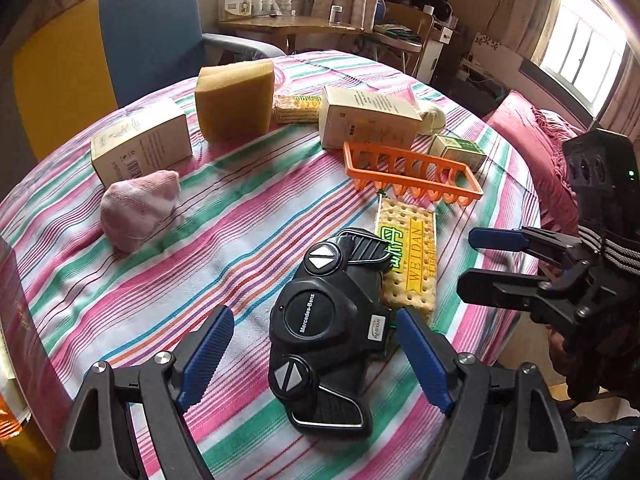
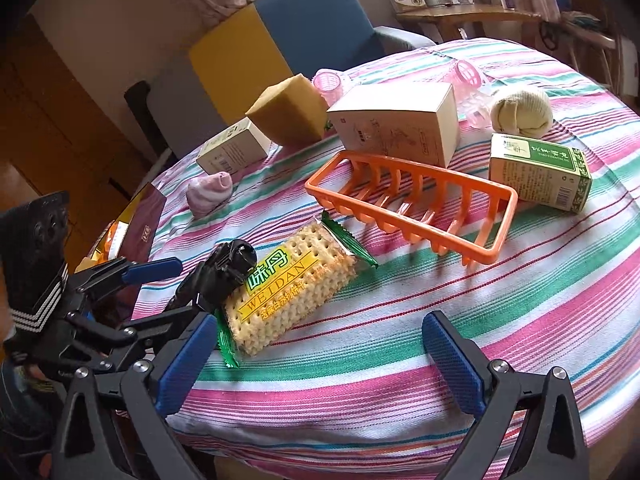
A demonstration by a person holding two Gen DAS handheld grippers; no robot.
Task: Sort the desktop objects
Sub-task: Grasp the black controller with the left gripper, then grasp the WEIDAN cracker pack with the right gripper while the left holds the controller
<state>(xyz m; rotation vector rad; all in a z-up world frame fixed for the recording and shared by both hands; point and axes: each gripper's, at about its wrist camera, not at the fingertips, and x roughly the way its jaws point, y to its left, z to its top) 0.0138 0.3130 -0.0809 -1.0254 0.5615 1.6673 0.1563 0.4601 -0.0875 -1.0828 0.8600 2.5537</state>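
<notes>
Grippers flank toy remote on cluttered table

Jaws apart, the left gripper (image 1: pixel 316 356) straddles a black remote (image 1: pixel 326 336) that overlaps a cracker pack (image 2: pixel 290 294) near the edge of the striped table (image 2: pixel 440 360). The right gripper (image 2: pixel 316 364), also spread wide and holding nothing, hovers just beside the pack. An orange rack (image 2: pixel 412 204), boxes, a sponge (image 1: pixel 234 98) and rolled socks lie scattered beyond. No grouping shows, so sorting looks unfinished; the remote seems the target, and closing squarely on its body would be needed.

orange rack (image 2: pixel 412 208), pink-striped tablecloth (image 2: pixel 480 320)
</notes>
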